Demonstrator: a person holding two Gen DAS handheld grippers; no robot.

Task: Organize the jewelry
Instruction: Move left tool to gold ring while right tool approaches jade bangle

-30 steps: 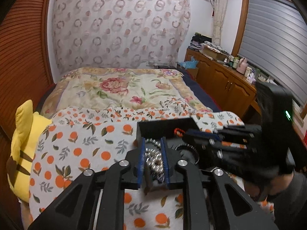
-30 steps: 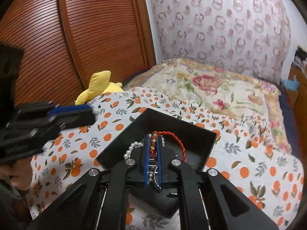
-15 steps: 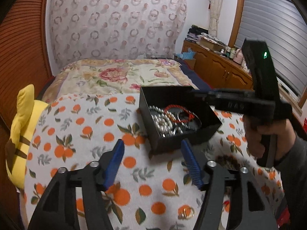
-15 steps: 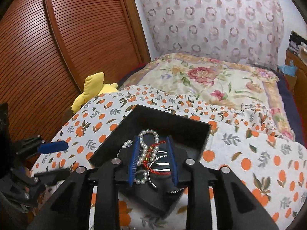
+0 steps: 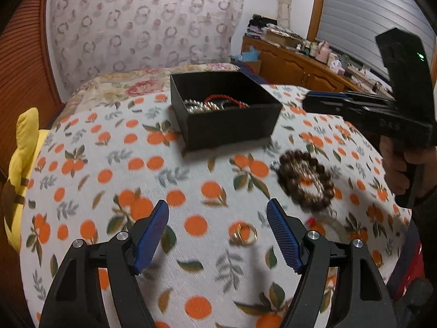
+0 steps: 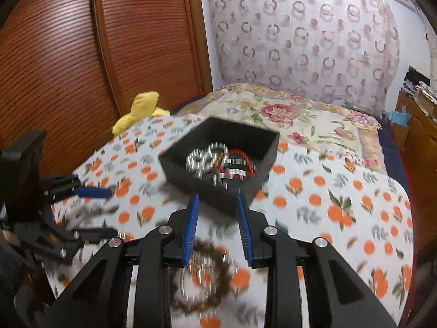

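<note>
Organizing jewelry on a bed, seen from both wrists. The black box sits on the orange-print cloth at 12 o'clock from the left gripper; it already holds a pearl strand and a red cord bracelet, which we read as the sorted pieces.

Left gripper: its jaws have just been opening and now stand wide apart with nothing between them. They hang above the cloth, where a gold ring lies between the pads and slightly toward 1 o'clock; we judge this wide spread to be preparation for straddling so small a piece.

Right gripper: its jaws are parted only a little, and empty. A brown bead bracelet lies on the cloth beneath the fingers, at 6 o'clock from the tips in the right wrist view and at 2 o'clock in the left. Its outline is blurred, so we cannot tell whether the pads touch it.

We judge the ring and bead bracelet as still to be boxed.
</note>
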